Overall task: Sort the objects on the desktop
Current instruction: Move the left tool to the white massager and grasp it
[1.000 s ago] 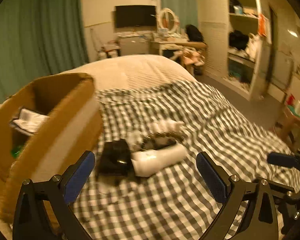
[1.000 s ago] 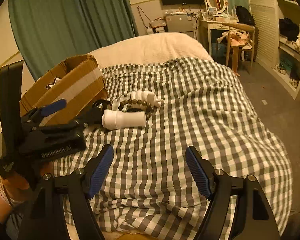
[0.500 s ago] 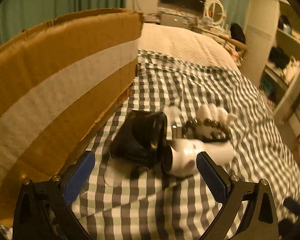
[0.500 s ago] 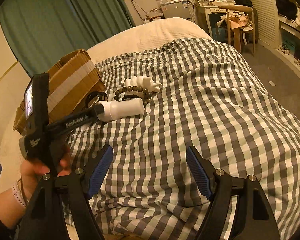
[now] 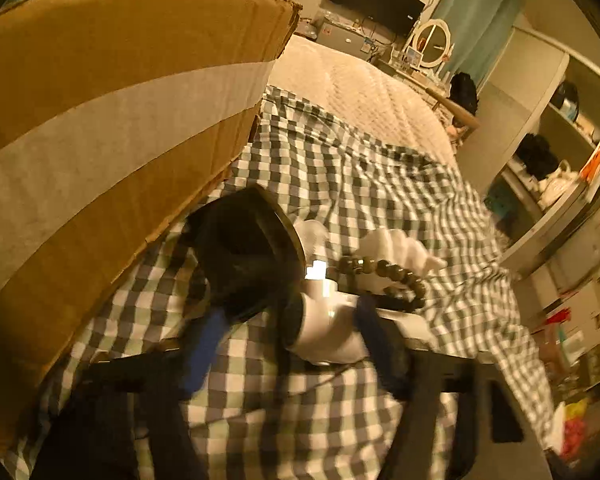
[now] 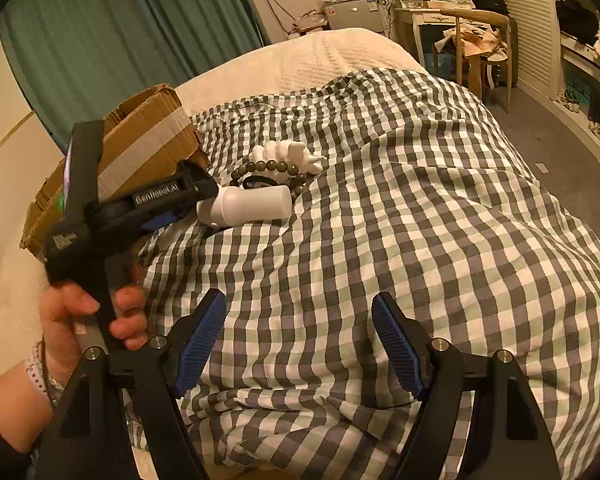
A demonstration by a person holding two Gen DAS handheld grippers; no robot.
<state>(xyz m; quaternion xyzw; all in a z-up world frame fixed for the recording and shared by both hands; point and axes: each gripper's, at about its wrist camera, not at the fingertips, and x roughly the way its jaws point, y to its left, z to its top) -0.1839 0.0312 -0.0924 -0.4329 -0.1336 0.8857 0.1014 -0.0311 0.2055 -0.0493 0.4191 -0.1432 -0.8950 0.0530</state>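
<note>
A white bottle (image 5: 328,332) lies on its side on the checked blanket (image 5: 340,184). A black round container (image 5: 248,260) lies against its left. Behind them are a brown bead bracelet (image 5: 384,272) and a white ridged shell-like piece (image 5: 396,244). My left gripper (image 5: 290,316) is open and blurred. Its right pad is against the bottle's near end and its left pad is below the black container. The right wrist view shows the left gripper (image 6: 196,200) held by a hand, its tip at the bottle (image 6: 248,204). My right gripper (image 6: 300,344) is open over bare blanket, holding nothing.
A taped cardboard box (image 5: 100,120) stands close on the left, against the black container. A black hair tie (image 6: 256,182) lies by the bracelet (image 6: 260,168). The bed drops off to the floor on the right, with a wooden chair (image 6: 480,44) and shelves (image 5: 560,140) beyond.
My left gripper has dropped from above the box and pushed forward to the bottle and black container, and its fingers now stand closer together. The right gripper has barely moved.
</note>
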